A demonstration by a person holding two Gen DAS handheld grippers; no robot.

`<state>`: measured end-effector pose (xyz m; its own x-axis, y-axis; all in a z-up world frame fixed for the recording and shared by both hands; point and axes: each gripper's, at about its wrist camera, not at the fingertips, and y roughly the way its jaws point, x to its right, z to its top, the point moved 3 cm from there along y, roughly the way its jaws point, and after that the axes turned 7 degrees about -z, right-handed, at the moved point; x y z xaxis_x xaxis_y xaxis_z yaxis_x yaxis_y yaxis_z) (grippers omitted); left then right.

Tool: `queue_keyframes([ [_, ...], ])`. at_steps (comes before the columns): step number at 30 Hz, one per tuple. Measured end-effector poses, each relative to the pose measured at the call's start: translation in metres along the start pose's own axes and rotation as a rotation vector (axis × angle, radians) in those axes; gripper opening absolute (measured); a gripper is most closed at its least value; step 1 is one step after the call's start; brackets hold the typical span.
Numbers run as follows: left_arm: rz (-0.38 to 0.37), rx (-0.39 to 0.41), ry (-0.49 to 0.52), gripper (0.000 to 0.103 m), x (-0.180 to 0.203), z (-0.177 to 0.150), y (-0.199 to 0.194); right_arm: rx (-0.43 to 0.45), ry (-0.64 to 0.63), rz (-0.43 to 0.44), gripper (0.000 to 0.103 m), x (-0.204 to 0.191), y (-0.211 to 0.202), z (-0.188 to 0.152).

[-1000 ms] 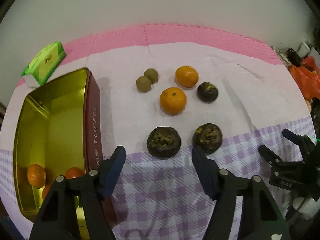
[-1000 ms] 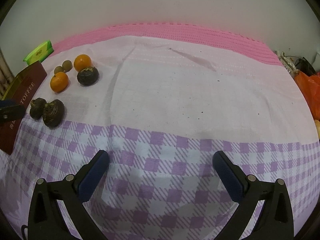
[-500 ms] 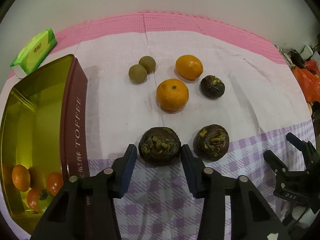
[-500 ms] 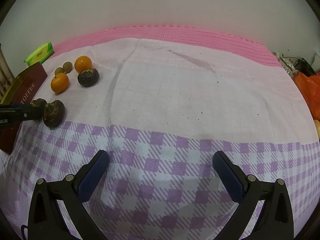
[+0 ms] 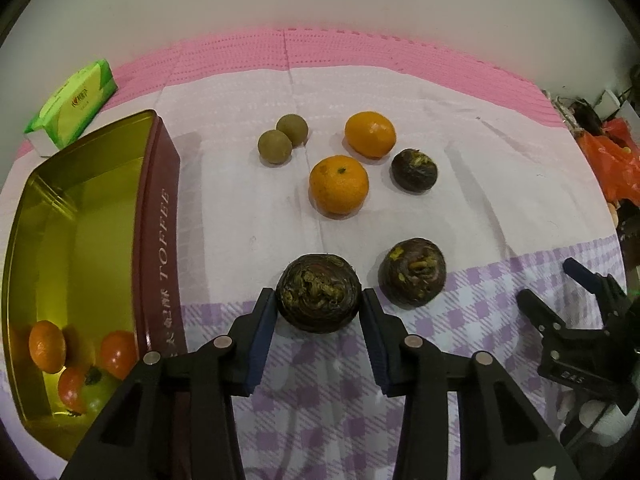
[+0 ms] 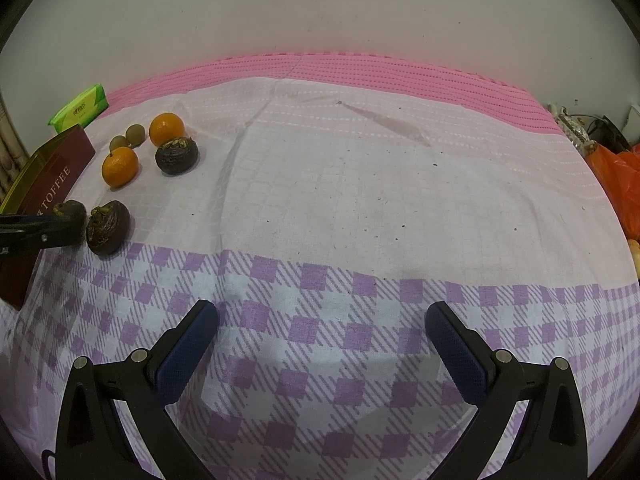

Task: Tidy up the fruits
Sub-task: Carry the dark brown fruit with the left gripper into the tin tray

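Note:
My left gripper (image 5: 319, 308) has closed its blue pads on a dark mangosteen (image 5: 319, 298) that rests on the cloth; both pads touch its sides. Two more mangosteens (image 5: 412, 277) (image 5: 414, 170), two oranges (image 5: 338, 184) (image 5: 370, 134) and two small brown-green fruits (image 5: 274, 146) lie beyond it. An open gold toffee tin (image 5: 158, 216) stands at the left, with an orange (image 5: 47, 346) and red fruits (image 5: 117, 354) inside. My right gripper (image 6: 321, 338) is open and empty over the checked cloth, far right of the fruits (image 6: 120, 166).
A green tissue pack (image 5: 74, 104) lies behind the tin. An orange plastic bag (image 5: 616, 164) and clutter sit at the right edge. A pink mat (image 6: 320, 72) runs along the wall at the back of the cloth.
My left gripper moved forward around the nearest mangosteen and closed from wide open until its pads touch it. The right gripper has stayed still and open.

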<state>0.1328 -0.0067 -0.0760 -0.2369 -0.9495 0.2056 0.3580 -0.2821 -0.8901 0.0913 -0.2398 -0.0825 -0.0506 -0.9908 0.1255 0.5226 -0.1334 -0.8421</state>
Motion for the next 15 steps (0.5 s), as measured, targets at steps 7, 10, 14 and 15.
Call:
queue_keyframes([
  [7,-0.013,0.031,-0.016,0.039,0.0,-0.006,-0.025,0.003,0.001,-0.001,0.103,0.0,-0.001,0.0],
  [10,-0.014,0.052,-0.018,0.039,-0.002,-0.006,-0.039,0.003,0.001,-0.001,0.103,0.0,0.0,-0.001],
  [14,-0.002,0.076,-0.021,0.039,-0.009,-0.004,-0.058,0.006,0.003,-0.003,0.103,0.0,0.0,-0.001],
  [15,0.004,0.081,-0.023,0.039,-0.012,-0.004,-0.062,0.006,0.003,-0.003,0.103,0.0,0.0,0.0],
])
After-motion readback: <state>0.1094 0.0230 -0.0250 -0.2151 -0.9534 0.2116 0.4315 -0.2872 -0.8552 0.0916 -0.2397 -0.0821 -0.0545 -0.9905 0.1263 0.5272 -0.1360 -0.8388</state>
